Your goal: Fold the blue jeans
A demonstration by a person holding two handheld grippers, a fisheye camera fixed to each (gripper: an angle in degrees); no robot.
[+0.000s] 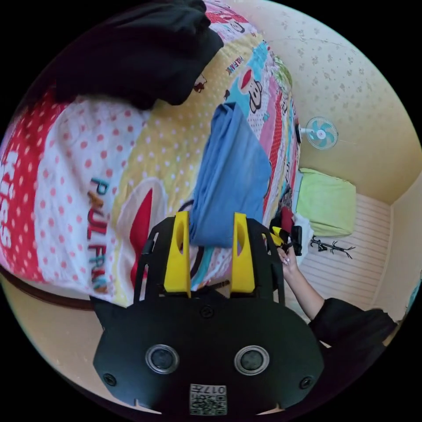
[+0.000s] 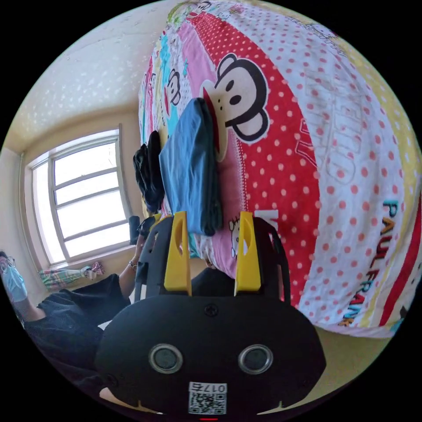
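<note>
Folded blue jeans [image 1: 233,184] on the cartoon-print bedspread [image 1: 110,176].
At frame centre in both views, they lie just beyond the left gripper [image 1: 210,228] and right gripper [image 2: 212,228], jaws apart, holding nothing.

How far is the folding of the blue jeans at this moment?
Mostly done, it seems: the blue jeans lie on the patterned bed cover as a narrow, layered bundle. Nothing is in hand; the left tool and right tool both stand open, gripping no cloth. At most a final fold or tidying remains. The black garment lies apart.
</note>
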